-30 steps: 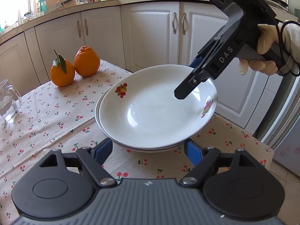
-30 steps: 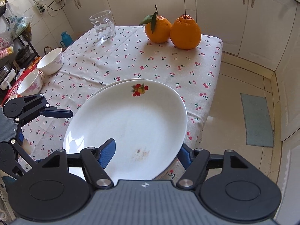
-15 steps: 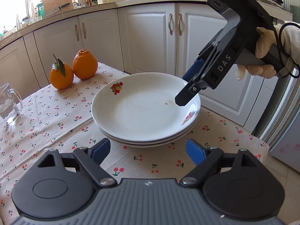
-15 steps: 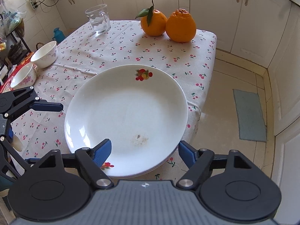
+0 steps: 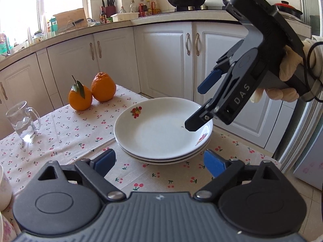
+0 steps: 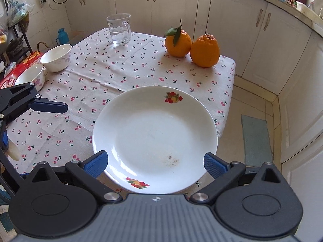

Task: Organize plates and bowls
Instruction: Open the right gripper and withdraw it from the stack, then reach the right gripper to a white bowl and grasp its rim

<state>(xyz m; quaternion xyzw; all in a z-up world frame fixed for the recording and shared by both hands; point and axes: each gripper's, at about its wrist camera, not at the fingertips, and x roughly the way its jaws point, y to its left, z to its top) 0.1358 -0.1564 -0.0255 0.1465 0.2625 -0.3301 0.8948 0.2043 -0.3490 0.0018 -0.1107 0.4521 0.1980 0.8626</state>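
A stack of white plates [image 5: 161,133] with fruit prints sits near the table's corner; it also shows in the right wrist view [image 6: 153,139]. My left gripper [image 5: 159,162] is open and empty, just short of the stack's near rim. My right gripper [image 6: 154,162] is open and empty above the stack's rim; in the left wrist view it [image 5: 199,104] hovers over the stack's right side. Two white bowls [image 6: 57,57] [image 6: 31,78] stand apart at the table's left edge.
Two oranges [image 6: 191,45] sit at the far corner of the cherry-print tablecloth [image 6: 113,74]. A glass mug [image 6: 119,29] with water stands at the back. White cabinets [image 5: 165,60] surround the table. A floor mat [image 6: 256,139] lies to the right.
The top plate, tilted and held by my right gripper a second ago, now lies flat on the stack. Both grippers have pulled back and up from the plates.
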